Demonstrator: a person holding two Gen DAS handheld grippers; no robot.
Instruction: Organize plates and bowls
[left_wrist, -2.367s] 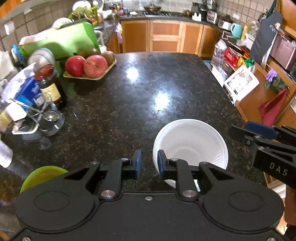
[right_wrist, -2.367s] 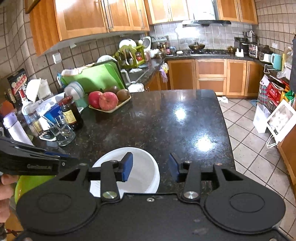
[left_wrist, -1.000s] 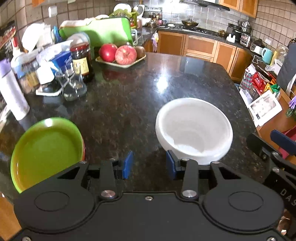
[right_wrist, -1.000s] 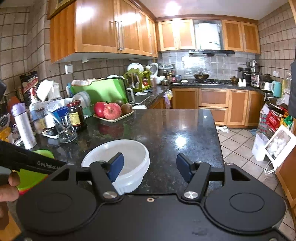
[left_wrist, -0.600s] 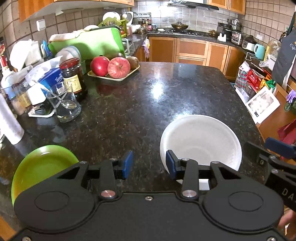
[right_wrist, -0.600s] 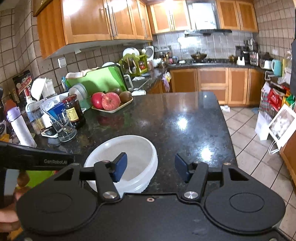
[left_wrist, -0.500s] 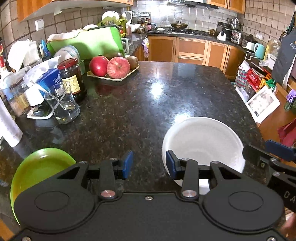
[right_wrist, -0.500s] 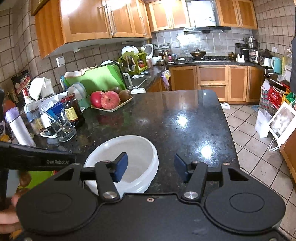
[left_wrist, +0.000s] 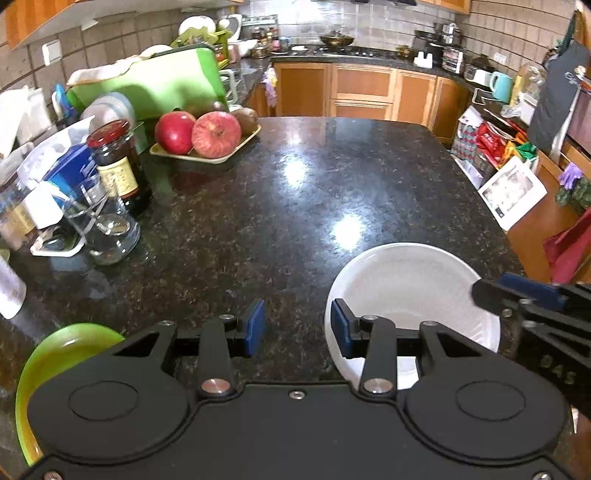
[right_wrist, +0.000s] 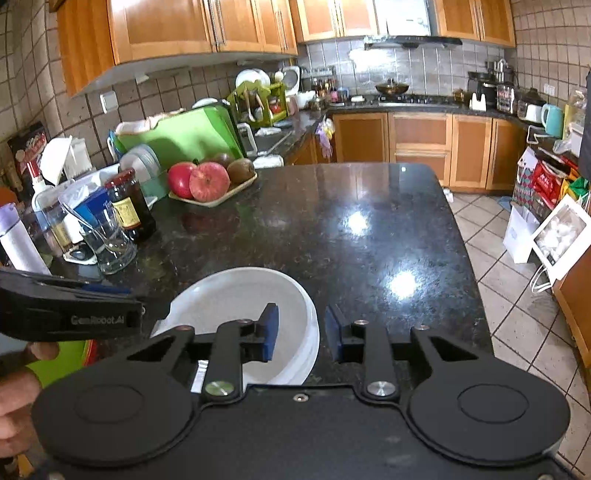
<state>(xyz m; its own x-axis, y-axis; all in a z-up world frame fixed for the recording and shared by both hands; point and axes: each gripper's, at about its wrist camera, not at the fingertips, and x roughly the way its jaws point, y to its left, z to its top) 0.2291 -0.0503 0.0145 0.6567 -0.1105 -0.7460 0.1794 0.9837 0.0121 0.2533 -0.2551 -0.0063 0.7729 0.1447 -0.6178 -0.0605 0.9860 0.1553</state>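
The step in hand looks like the approach to the bowl (right_wrist: 243, 314), a plain white, deep, empty one with a smooth rim, sitting on the dark speckled surface (left_wrist: 295, 206). In the right wrist view it lies at lower centre, and the right gripper (right_wrist: 301, 336) straddles its right-hand rim: one blue pad over the inside, the other outside, jaws moderately open and gripping nothing. In the left wrist view the bowl is at lower right. The left gripper (left_wrist: 297, 326) has its jaws partly open and empty, one pad at the bowl's left edge, the other over bare surface.

A green plate (left_wrist: 55, 354) lies at the lower left of the left view, well apart from the bowl.

Next, I judge, the right jaws must close on the rim wall, squarely enough that the smooth bowl doesn't tip or slip, before it is lifted toward the plate.
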